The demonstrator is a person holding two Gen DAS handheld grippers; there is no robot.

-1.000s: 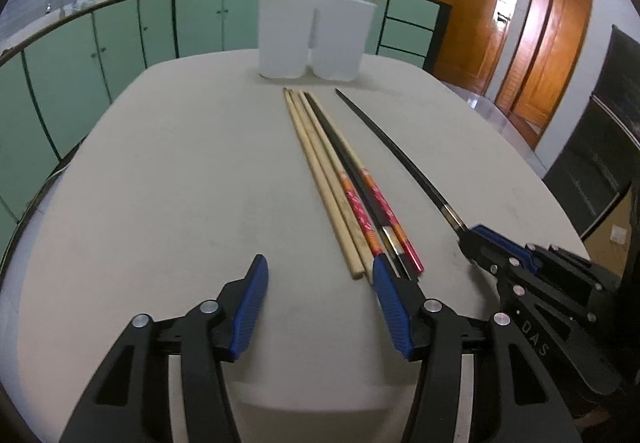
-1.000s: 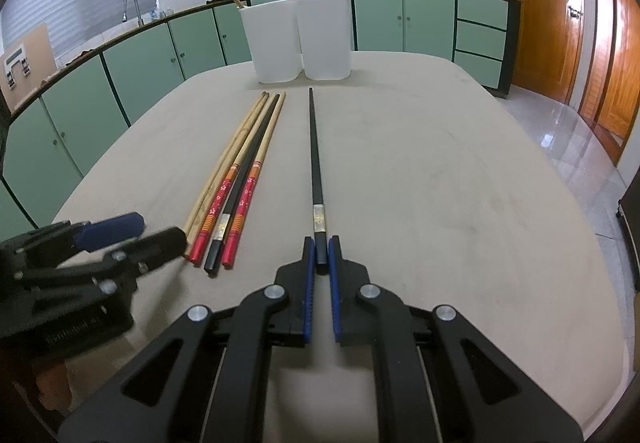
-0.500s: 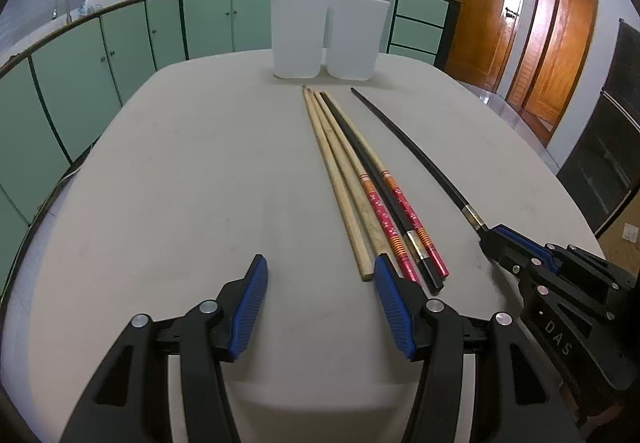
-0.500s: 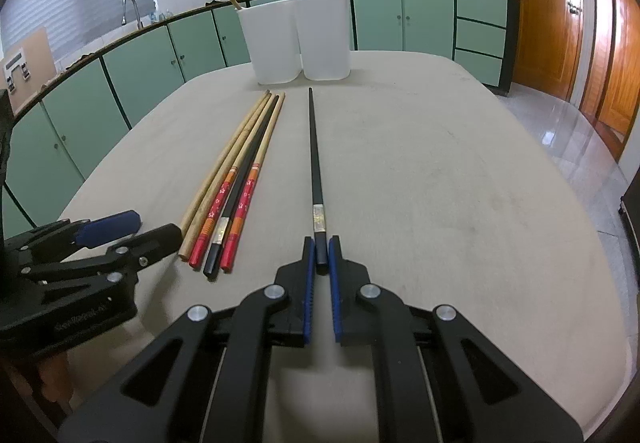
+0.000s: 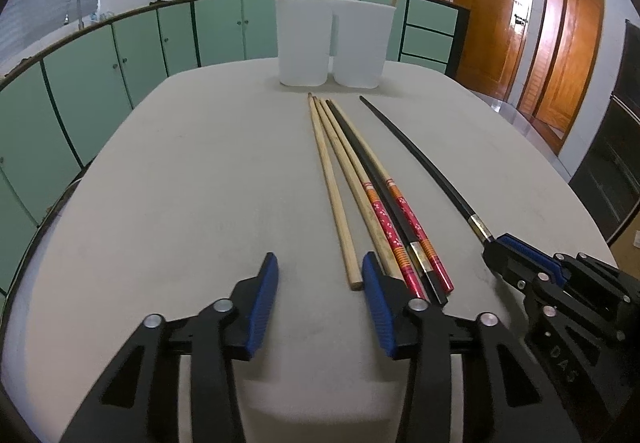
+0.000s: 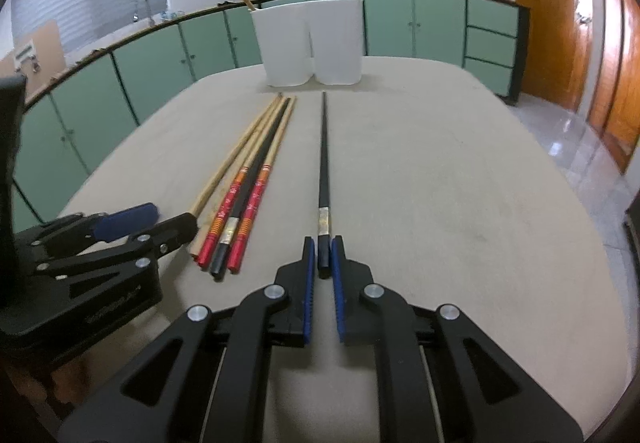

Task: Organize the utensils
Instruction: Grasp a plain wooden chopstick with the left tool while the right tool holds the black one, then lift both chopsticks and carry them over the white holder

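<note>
right hand-held gripper [image 6: 323,257]: clamped on black chopstick [image 6: 323,163] | left hand-held gripper [image 5: 318,285]: closing, nothing between | risk: end-held chopstick may pivot, slip

My left wrist camera sits low over the near edge of the table [image 5: 168,203], just behind my left gripper [image 5: 318,275], and looks forward and downward along its fingers toward the far edge, where the white twin-compartment holder [image 5: 332,43] stands. My right wrist camera looks the same way from a spot further right, close above my right gripper [image 6: 323,255]. Both views share the whole tabletop, the holder, the bundle of chopsticks [image 5: 372,199] lying lengthwise, the lone black chopstick [image 6: 323,163] and the green cabinets [image 6: 152,67] behind. Each camera also catches the other gripper at its lower side edge.
</note>
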